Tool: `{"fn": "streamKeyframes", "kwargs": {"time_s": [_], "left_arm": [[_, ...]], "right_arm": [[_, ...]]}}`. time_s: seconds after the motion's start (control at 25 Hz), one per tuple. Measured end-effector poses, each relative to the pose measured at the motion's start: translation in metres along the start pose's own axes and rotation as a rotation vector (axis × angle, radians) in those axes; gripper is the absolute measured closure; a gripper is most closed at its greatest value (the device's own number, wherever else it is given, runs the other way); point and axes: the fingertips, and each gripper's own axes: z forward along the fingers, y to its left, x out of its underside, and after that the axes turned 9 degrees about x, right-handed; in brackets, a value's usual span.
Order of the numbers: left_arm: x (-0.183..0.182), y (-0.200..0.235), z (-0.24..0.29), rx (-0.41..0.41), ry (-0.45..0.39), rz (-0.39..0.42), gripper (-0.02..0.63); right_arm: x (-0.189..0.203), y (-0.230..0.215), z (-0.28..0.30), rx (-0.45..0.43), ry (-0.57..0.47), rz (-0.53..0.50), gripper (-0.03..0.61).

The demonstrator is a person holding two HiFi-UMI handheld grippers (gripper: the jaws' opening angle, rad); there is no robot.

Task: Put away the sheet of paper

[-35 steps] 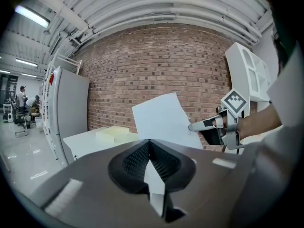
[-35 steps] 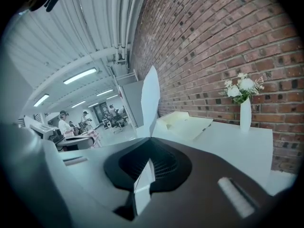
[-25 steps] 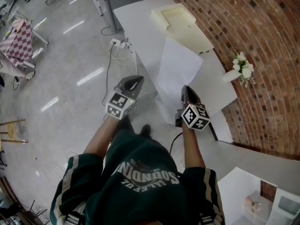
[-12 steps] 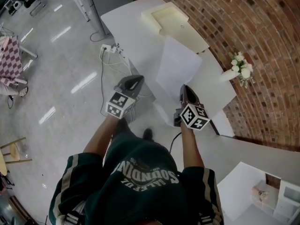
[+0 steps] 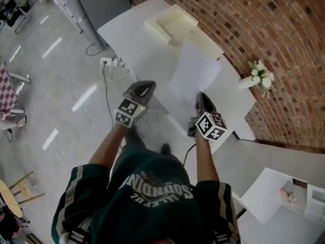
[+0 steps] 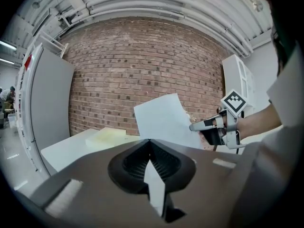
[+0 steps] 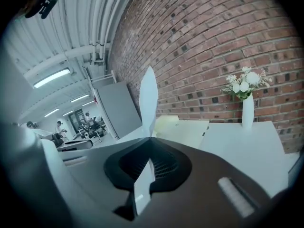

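Fingers (image 5: 202,104) of our right gripper (image 5: 201,95) pinched the sheet of paper (image 5: 195,72), held above the white table (image 5: 127,29), our left gripper (image 5: 144,88) closed, empty, to its left

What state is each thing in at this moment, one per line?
sheet of paper: lifted, pinched by the right gripper
right gripper: shut on sheet of paper
left gripper: shut, empty
cream box: open, on table
vase: upright on table
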Motion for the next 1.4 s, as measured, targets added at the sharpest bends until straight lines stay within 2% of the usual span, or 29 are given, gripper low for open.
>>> {"fn": "streamKeyframes", "kwargs": {"time_s": [0.52,0.88,1.12,1.4], "left_arm": [[0.0,0.088,-0.024,0.089,0.001,-0.026,0.604],[-0.001,0.112,-0.04,0.138,0.01,-0.011,0.604],[-0.004,0.115,-0.03,0.164,0.011,-0.002,0.604],[-0.008,0.113,0.001,0.195,0.022,0.003,0.604]], "right_arm": [[-0.009,0.065,0.049,0.086,-0.034,0.056,0.578],[-0.006,0.084,0.052,0.135,-0.065,0.107,0.578],[-0.01,0.08,0.046,0.155,-0.084,0.119,0.578],[-0.017,0.054,0.055,0.176,-0.098,0.157,0.578]]}}
